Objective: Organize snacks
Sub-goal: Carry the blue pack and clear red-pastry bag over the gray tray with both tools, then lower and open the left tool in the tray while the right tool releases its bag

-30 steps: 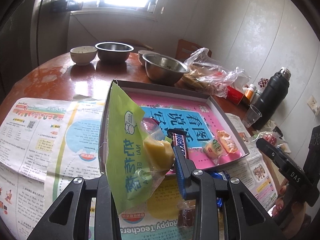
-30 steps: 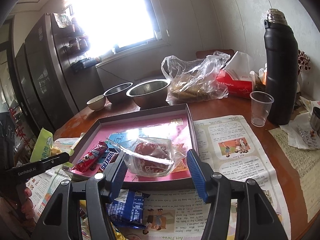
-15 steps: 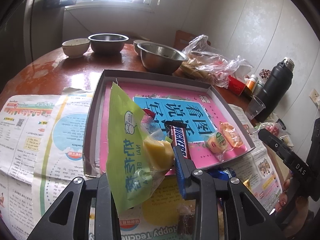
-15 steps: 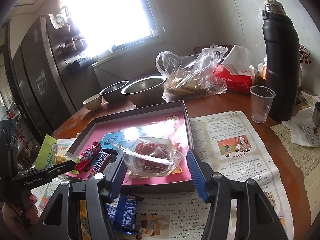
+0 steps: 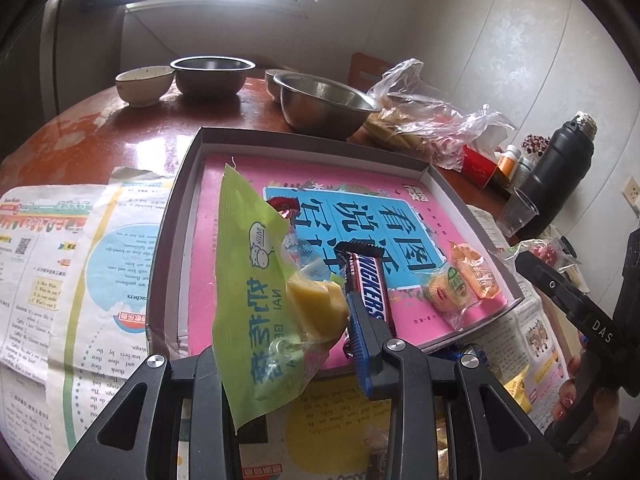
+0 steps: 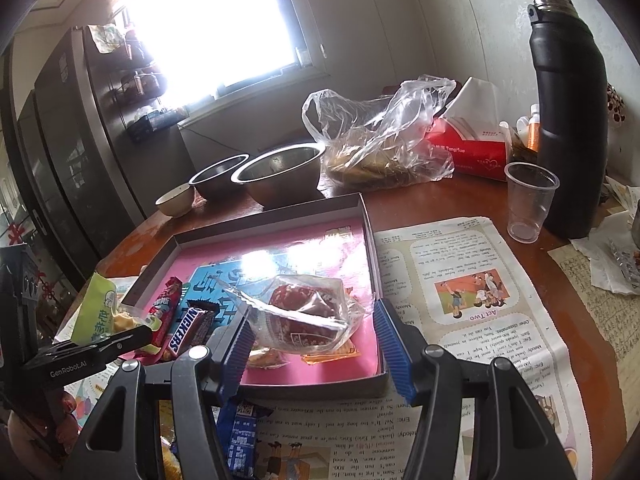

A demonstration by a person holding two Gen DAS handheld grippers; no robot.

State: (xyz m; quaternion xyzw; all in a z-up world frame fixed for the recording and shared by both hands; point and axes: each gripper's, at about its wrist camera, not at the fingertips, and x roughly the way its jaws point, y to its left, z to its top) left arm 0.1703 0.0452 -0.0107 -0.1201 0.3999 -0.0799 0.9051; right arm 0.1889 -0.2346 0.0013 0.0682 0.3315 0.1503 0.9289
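A shallow grey box with a pink liner (image 5: 472, 196) (image 6: 366, 216) holds a Snickers bar (image 5: 370, 284) (image 6: 188, 330), a red candy bar (image 6: 164, 310) and two small orange-yellow snacks (image 5: 460, 284). My left gripper (image 5: 280, 320) is shut on a green milk-candy bag (image 5: 256, 292) (image 6: 94, 312), held over the box's near left part. My right gripper (image 6: 312, 332) is shut on a clear packet of red snack (image 6: 304, 312), held above the box's near right corner.
Newspaper (image 6: 472, 292) covers the round wooden table. Blue snack wrappers (image 6: 240, 428) lie in front of the box. Behind it stand steel bowls (image 5: 324, 104), a ceramic bowl (image 5: 144, 84), a plastic bag of food (image 6: 380, 140), a tissue box (image 6: 468, 152), a plastic cup (image 6: 528, 200) and a black flask (image 6: 568, 112).
Both grippers have moved forward toward the box with their packets still held. The left one now hangs over the box's near part.
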